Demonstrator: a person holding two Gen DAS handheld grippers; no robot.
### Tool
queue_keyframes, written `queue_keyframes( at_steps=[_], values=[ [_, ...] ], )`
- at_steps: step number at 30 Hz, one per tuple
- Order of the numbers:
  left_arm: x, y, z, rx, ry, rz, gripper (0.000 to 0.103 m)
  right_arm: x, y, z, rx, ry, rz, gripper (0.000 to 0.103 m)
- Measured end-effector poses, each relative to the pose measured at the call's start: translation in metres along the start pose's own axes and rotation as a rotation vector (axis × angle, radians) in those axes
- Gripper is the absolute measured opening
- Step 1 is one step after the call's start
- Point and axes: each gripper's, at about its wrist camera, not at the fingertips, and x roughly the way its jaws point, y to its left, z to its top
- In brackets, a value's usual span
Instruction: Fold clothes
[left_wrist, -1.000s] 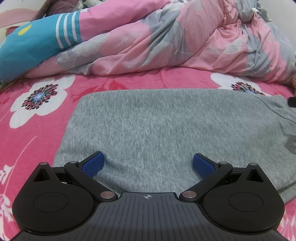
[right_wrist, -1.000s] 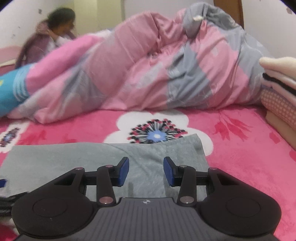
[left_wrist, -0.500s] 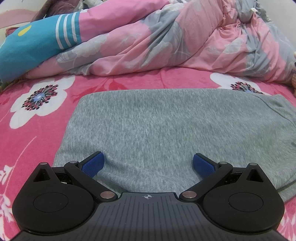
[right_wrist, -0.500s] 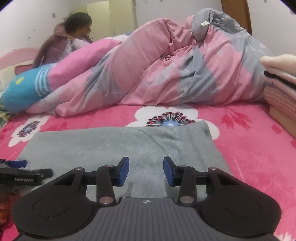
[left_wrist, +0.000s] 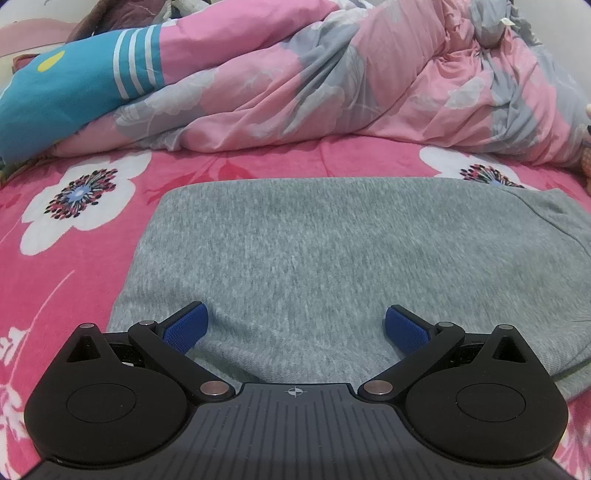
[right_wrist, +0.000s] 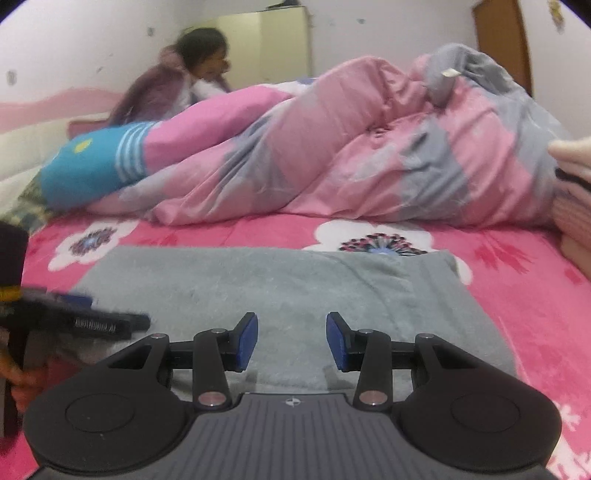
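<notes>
Pink plush bedspread (left_wrist: 88, 258) with big white flowers fills the scene, pale walls behind. On it the grey garment (left_wrist: 332, 258) lies flat, a folded knit rectangle, its long axis running left to right across both views. Behind it, a rumpled pink-and-grey quilt (left_wrist: 332, 92) and a blue striped pillow (left_wrist: 55, 96). Left gripper (left_wrist: 295, 325) is spread wide over the near edge, nothing pinched. Right gripper (right_wrist: 290, 339) hovers partly spread above the cloth, empty. Stacked folded clothes (right_wrist: 574, 192) sit at right.
</notes>
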Motion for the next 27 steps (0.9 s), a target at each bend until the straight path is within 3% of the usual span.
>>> queue_keyframes(
  at_steps=[2,8,27],
  values=[
    [0.000,0.000,0.000,0.001,0.001,0.000,0.103,0.013,0.003,-0.011,-0.021,0.058,-0.008,0.043],
    [0.000,0.001,0.000,0.001,0.001,0.000,0.103,0.024,-0.002,-0.025,0.021,0.080,-0.002,0.044],
    [0.000,0.002,0.001,0.003,0.003,-0.001,0.103,0.021,0.000,-0.033,0.000,0.052,-0.009,0.045]
  ],
)
